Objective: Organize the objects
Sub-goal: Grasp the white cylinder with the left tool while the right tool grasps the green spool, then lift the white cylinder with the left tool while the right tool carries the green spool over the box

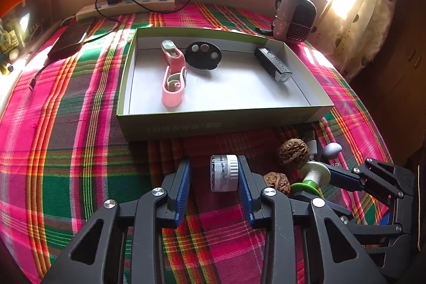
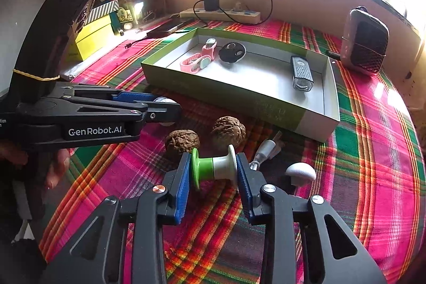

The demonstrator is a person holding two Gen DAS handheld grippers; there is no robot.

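My left gripper [image 1: 214, 164] rests low on the plaid cloth with a small clear jar with a white lid [image 1: 223, 173] lying on its side between the jaws. The jar touches the right pad, and a gap separates it from the left pad. My right gripper [image 2: 213, 164] is shut on a green-and-white spool [image 2: 214, 167], one pad on each flange. Two walnuts [image 2: 182, 141] [image 2: 229, 128] lie just beyond it. The green box [image 1: 213, 121] holds a pink device [image 1: 173, 76], a black disc [image 1: 203, 55] and a black lamp [image 1: 273, 64].
A white mushroom-shaped knob [image 2: 300, 171] and a small white plug [image 2: 266, 148] lie right of the spool. A mesh-fronted speaker [image 2: 366, 44] stands at the back right. A power strip [image 2: 221, 15], a phone [image 1: 70, 40] and yellow boxes [image 2: 90, 41] line the back and left.
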